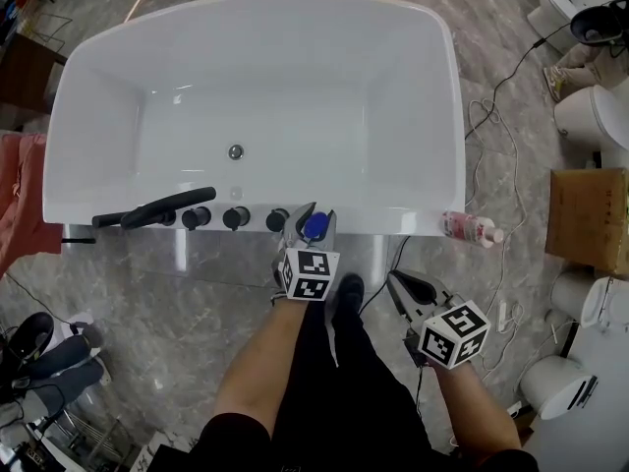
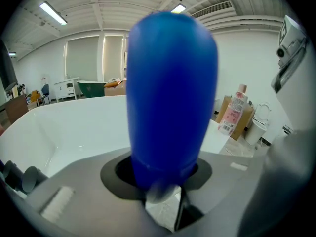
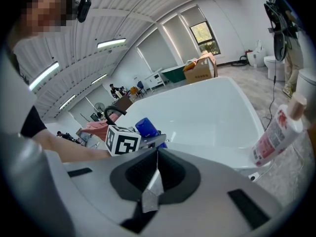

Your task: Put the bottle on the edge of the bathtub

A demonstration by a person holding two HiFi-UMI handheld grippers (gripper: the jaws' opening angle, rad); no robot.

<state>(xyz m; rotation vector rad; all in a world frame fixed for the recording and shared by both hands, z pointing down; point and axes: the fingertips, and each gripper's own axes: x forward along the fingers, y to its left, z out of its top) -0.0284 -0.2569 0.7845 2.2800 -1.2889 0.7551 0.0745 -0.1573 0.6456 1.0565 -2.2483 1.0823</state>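
Observation:
A blue bottle [image 1: 314, 226] is upright between the jaws of my left gripper [image 1: 313, 216], just above the near rim of the white bathtub [image 1: 413, 222]. In the left gripper view the blue bottle [image 2: 170, 93] fills the centre, with the jaws shut on its lower part. A pink-and-white bottle [image 1: 470, 228] rests at the tub's near right corner; it also shows as the pink bottle [image 2: 233, 112] and pink bottle [image 3: 276, 132]. My right gripper [image 1: 396, 281] hangs over the floor in front of the tub, shut and holding nothing [image 3: 157, 152].
A black faucet [image 1: 162, 209] and several black knobs [image 1: 236, 217] sit on the near rim, left of the blue bottle. A cardboard box [image 1: 588, 219], toilets [image 1: 595, 116] and cables [image 1: 491, 126] lie to the right. A red cloth [image 1: 20, 195] hangs at left.

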